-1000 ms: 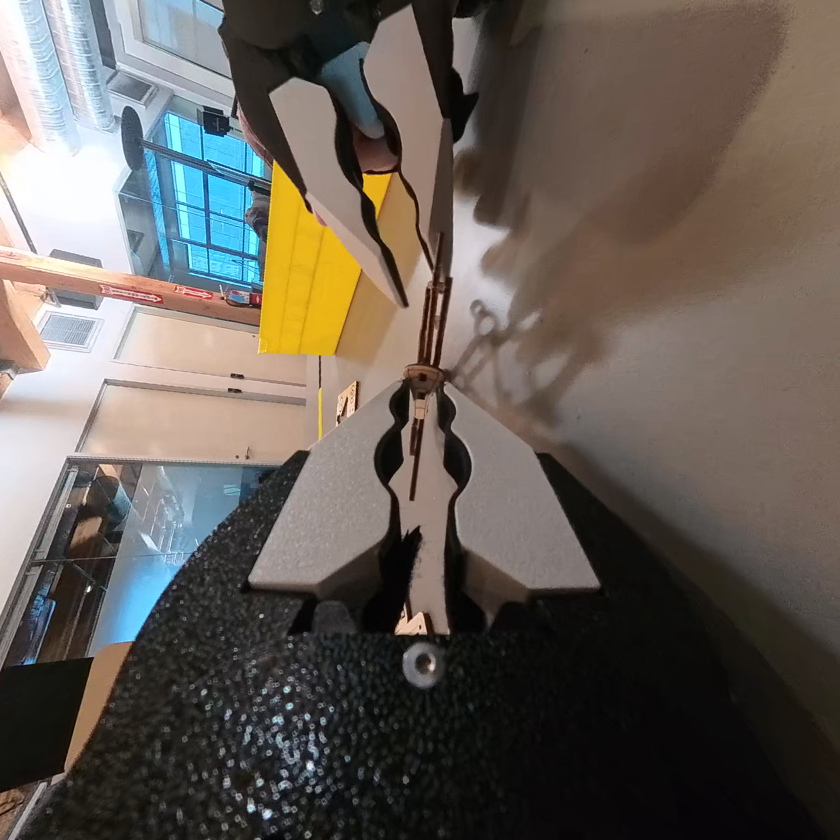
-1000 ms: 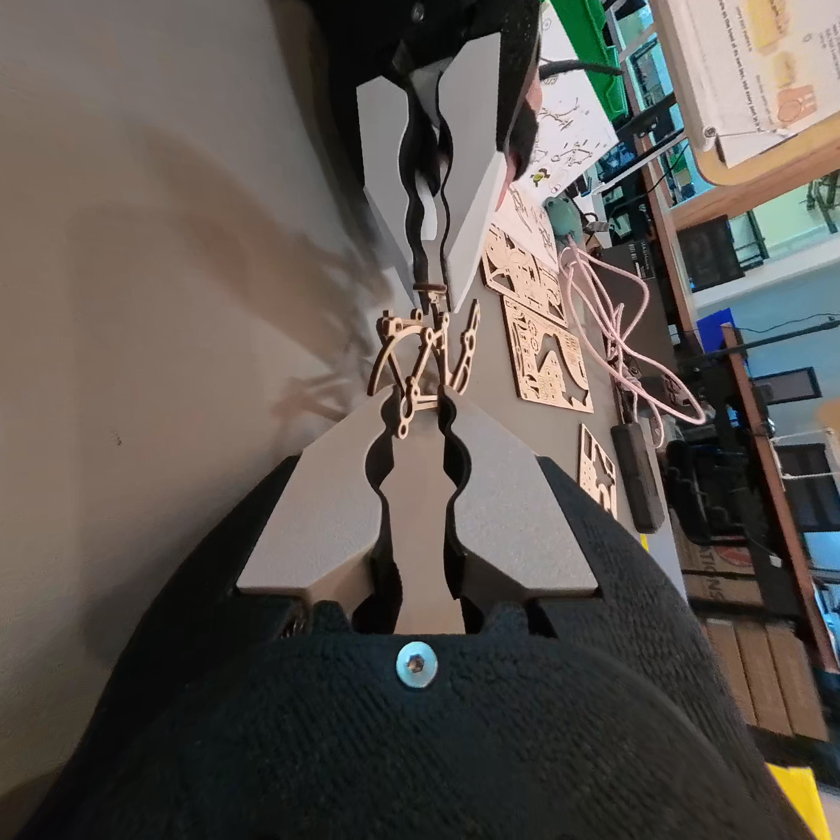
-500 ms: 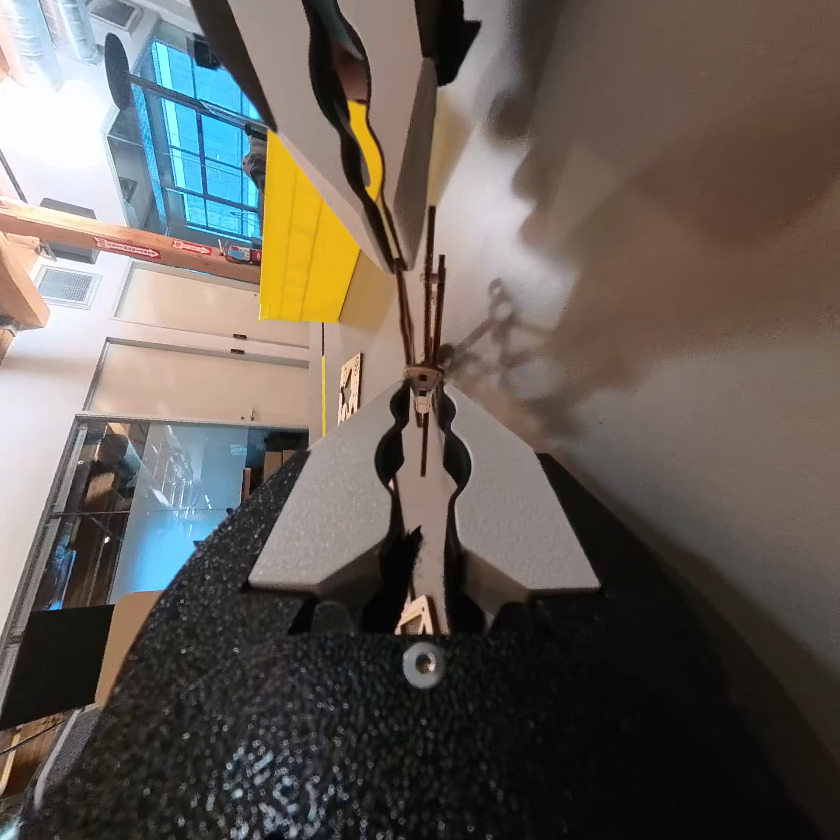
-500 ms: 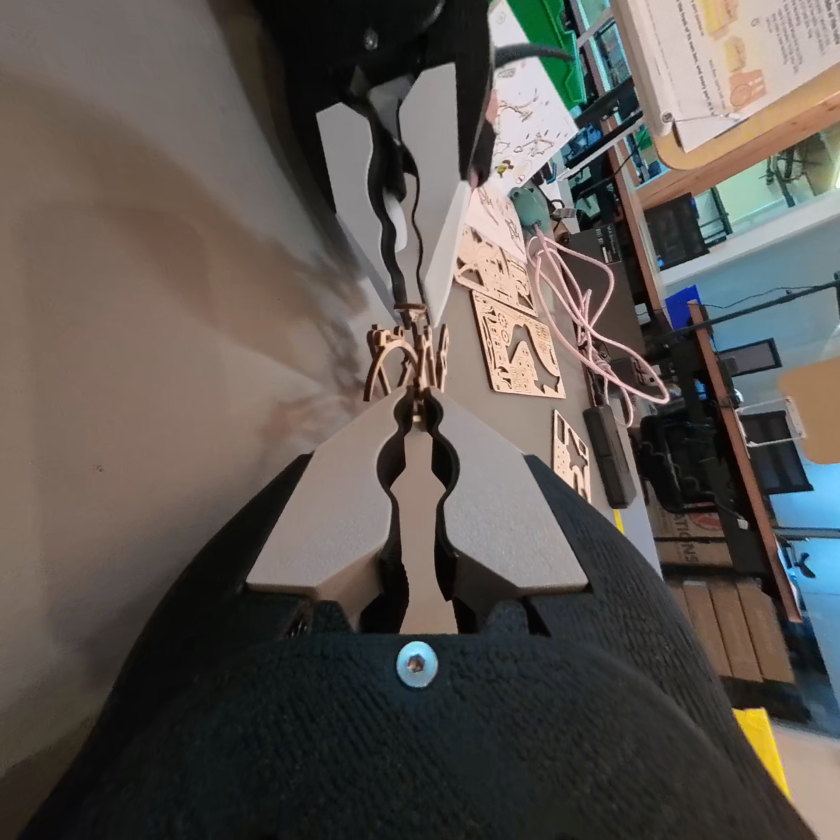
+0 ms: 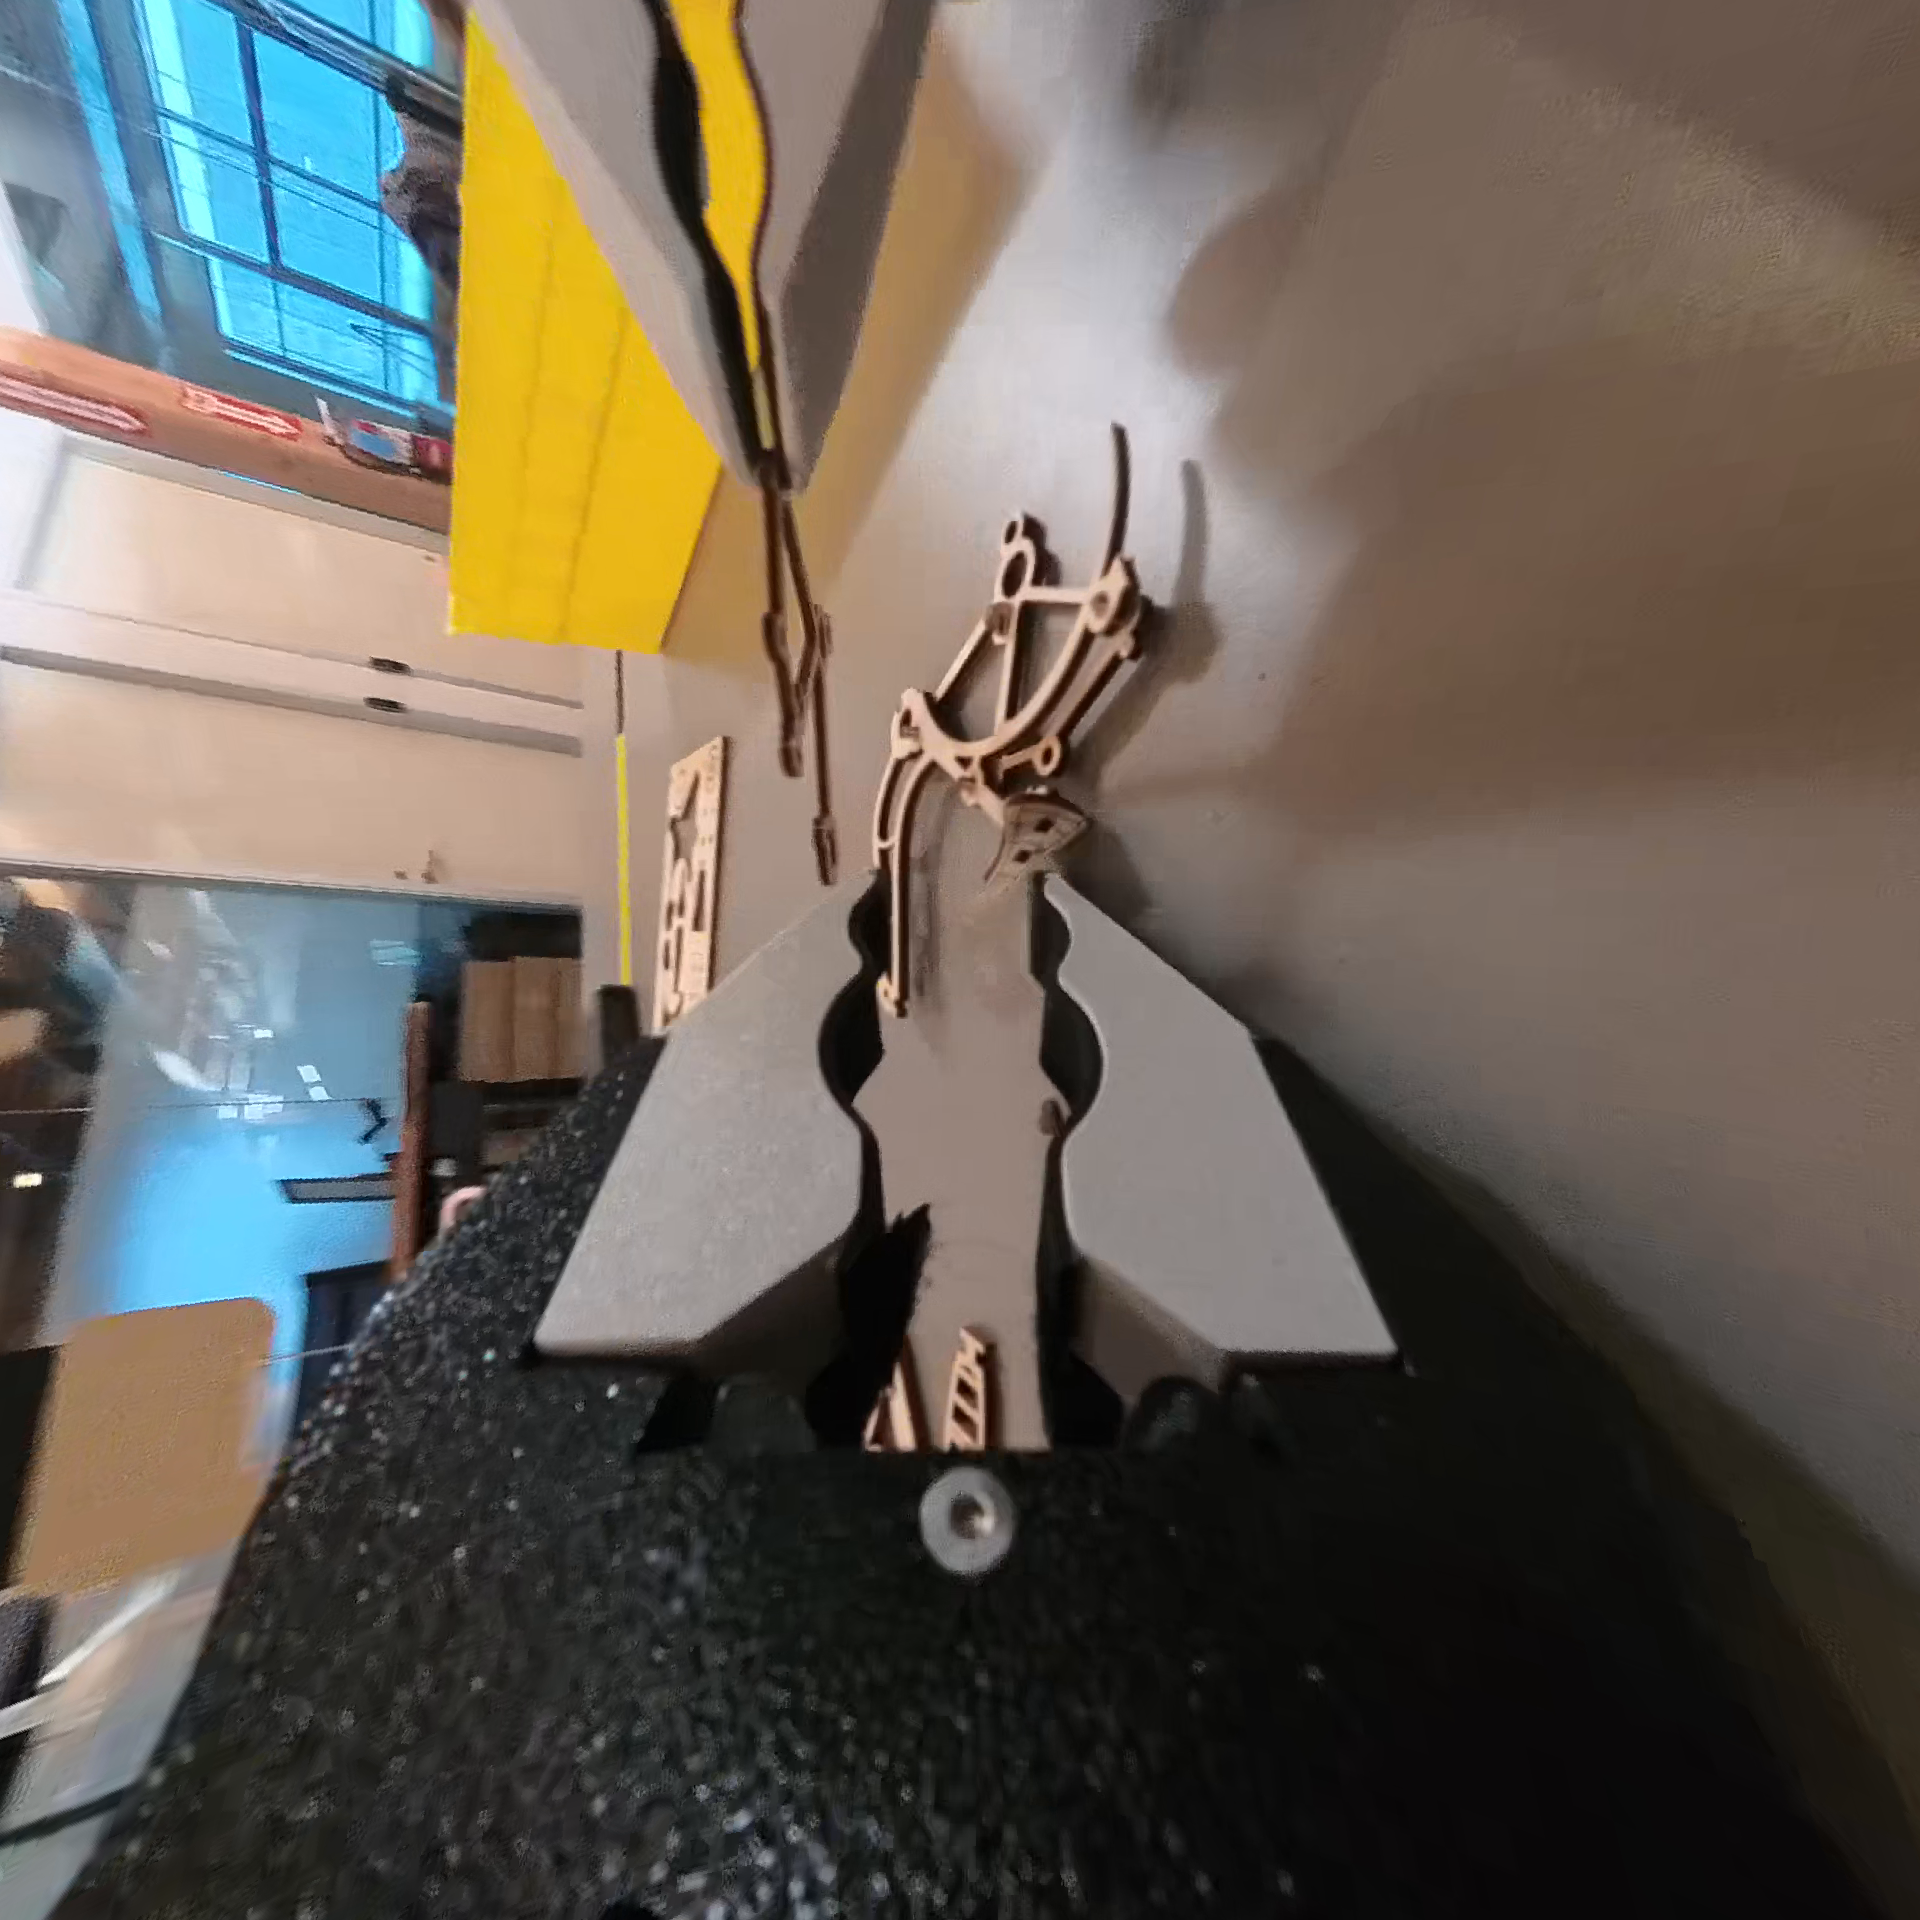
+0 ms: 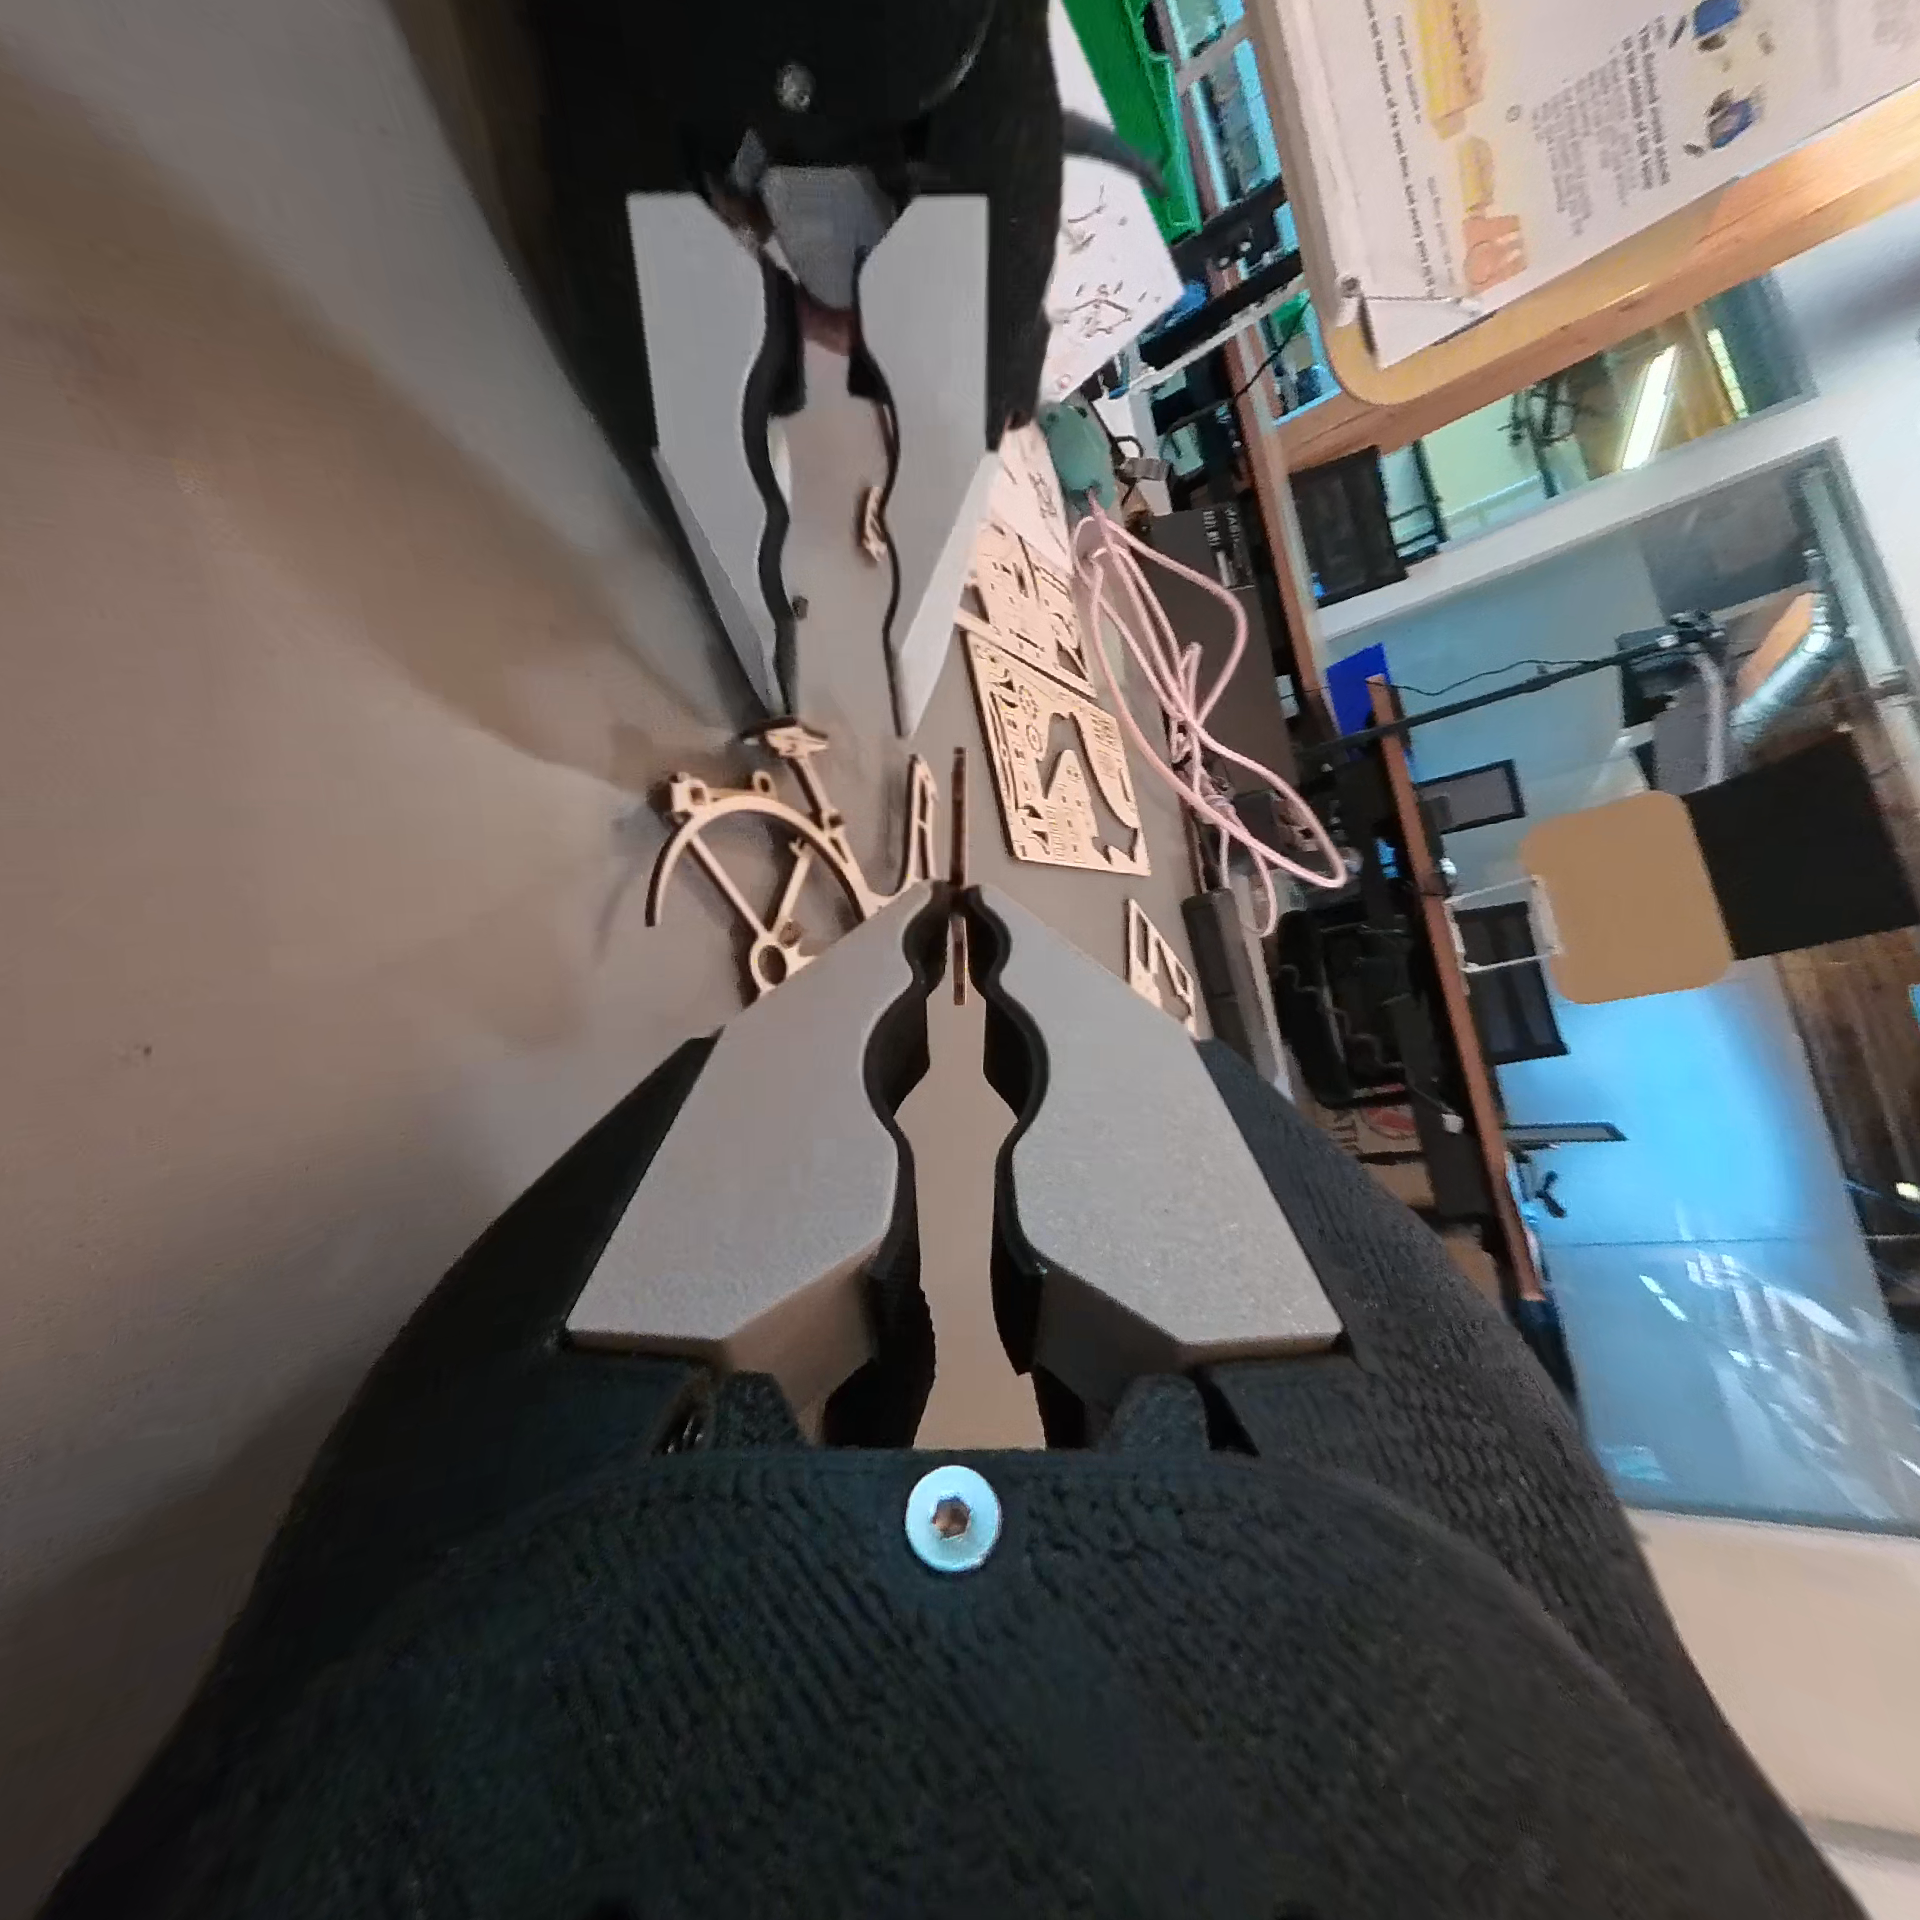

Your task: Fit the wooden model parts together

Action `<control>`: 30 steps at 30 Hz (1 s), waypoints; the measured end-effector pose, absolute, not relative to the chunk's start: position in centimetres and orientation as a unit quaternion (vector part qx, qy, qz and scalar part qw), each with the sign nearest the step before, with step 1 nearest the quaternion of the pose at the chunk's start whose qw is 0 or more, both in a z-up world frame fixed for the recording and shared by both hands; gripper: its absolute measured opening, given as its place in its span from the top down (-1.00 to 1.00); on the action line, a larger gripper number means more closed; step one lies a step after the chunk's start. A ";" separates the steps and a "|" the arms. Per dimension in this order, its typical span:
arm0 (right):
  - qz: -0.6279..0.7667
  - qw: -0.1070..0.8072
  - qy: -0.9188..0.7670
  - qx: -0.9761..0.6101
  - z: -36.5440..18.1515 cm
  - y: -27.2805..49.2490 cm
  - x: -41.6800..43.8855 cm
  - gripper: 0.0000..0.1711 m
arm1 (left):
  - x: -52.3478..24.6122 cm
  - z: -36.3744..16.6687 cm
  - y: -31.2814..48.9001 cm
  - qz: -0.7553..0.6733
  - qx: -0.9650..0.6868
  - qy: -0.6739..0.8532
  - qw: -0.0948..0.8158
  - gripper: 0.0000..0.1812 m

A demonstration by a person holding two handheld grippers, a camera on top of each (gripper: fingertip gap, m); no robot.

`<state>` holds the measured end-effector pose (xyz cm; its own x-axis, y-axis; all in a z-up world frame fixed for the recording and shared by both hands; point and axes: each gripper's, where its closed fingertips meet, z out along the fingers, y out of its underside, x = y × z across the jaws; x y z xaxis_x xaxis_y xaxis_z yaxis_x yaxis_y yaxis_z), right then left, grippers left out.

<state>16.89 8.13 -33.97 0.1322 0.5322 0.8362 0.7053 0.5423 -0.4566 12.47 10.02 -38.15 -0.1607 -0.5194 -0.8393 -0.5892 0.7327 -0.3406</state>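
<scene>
A light wooden bicycle-like frame (image 5: 1023, 831) lies on the grey table (image 5: 1507, 831), just past my left gripper (image 5: 956, 894). That gripper is open, and one curved leg of the frame reaches between its fingers. In the right wrist view the frame (image 6: 727, 821) shows its wheel arc and saddle, right below the open left gripper (image 6: 836, 717). My right gripper (image 6: 956, 896) is shut on a thin wooden part (image 6: 956, 831), seen edge-on. In the left wrist view that forked part (image 5: 821, 748) hangs from the right gripper (image 5: 774, 473), a little left of the frame.
Laser-cut wooden sheets (image 6: 1060, 790) lie on the table to the right, beside a tangle of pink cable (image 6: 1174, 665). Another cut sheet (image 5: 691, 883) and a yellow object (image 5: 561, 416) are on the far side. Shelves and a desk edge stand beyond. There is about 7 centimetres between the tips of the two grippers. Left tips and right tips are each some 30 centimetres from the yellow object (image 5: 561, 416).
My left gripper has opened and let go of the frame, which now rests on the table. The right gripper has drawn its thin part away from the frame.
</scene>
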 end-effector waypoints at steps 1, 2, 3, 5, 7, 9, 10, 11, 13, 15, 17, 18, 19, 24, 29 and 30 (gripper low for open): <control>-0.084 0.590 -0.653 -0.466 -33.9 8.2 17.0 0.99 | 12.3 -38.0 9.8 0.010 -0.372 0.760 0.533 0.69; -0.094 0.595 -0.651 -0.461 -33.8 8.2 17.0 0.99 | 12.2 -37.8 9.5 -0.014 -0.380 0.759 0.529 0.63; -0.100 0.599 -0.650 -0.457 -33.7 8.2 17.1 0.99 | 12.1 -37.7 9.2 -0.036 -0.390 0.758 0.521 0.57; -0.108 0.605 -0.643 -0.456 -33.6 8.2 17.3 1.00 | 12.1 -37.4 8.8 -0.074 -0.423 0.756 0.493 0.42; -0.101 0.609 -0.640 -0.458 -33.7 7.8 17.3 1.00 | 12.3 -37.2 8.0 -0.122 -0.447 0.751 0.470 0.20; -0.100 0.606 -0.639 -0.463 -33.9 7.4 17.3 0.99 | 12.5 -37.2 7.5 -0.161 -0.455 0.742 0.465 0.14; -0.099 0.600 -0.643 -0.465 -34.3 7.2 17.2 0.99 | 12.6 -37.2 7.4 -0.169 -0.451 0.739 0.471 0.15; -0.101 0.594 -0.647 -0.467 -34.6 7.1 17.2 0.99 | 12.7 -37.1 7.5 -0.169 -0.445 0.736 0.481 0.16; -0.115 0.590 -0.653 -0.461 -34.8 6.9 17.0 0.99 | 13.0 -36.5 7.8 -0.162 -0.431 0.727 0.510 0.16; -0.126 0.587 -0.659 -0.453 -34.9 6.7 16.6 0.99 | 13.2 -36.0 7.7 -0.156 -0.416 0.718 0.535 0.17; -0.144 0.577 -0.668 -0.448 -35.3 6.7 16.4 0.99 | 13.2 -35.6 7.9 -0.138 -0.400 0.711 0.561 0.20; -0.157 0.572 -0.672 -0.445 -35.5 6.7 16.4 0.99 | 13.1 -35.6 8.1 -0.126 -0.396 0.711 0.568 0.22; -0.169 0.567 -0.675 -0.441 -35.7 6.7 16.4 0.99 | 13.0 -35.6 8.2 -0.120 -0.396 0.711 0.568 0.24; -0.210 0.572 -0.661 -0.438 -35.2 6.8 16.7 1.00 | 12.7 -35.6 8.7 -0.142 -0.417 0.699 0.563 0.30; -0.233 0.580 -0.646 -0.438 -34.8 7.0 17.2 1.00 | 12.9 -35.6 8.0 -0.168 -0.416 0.701 0.554 0.35; -0.232 0.582 -0.647 -0.434 -34.7 6.9 17.1 1.00 | 13.0 -35.5 7.8 -0.171 -0.415 0.701 0.554 0.35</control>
<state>17.08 6.89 -34.71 0.0549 0.2910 0.9551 0.8323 0.5151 -0.2048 12.96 7.77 -35.53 -0.0414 -0.7719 -0.6344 -0.3923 0.5965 -0.7002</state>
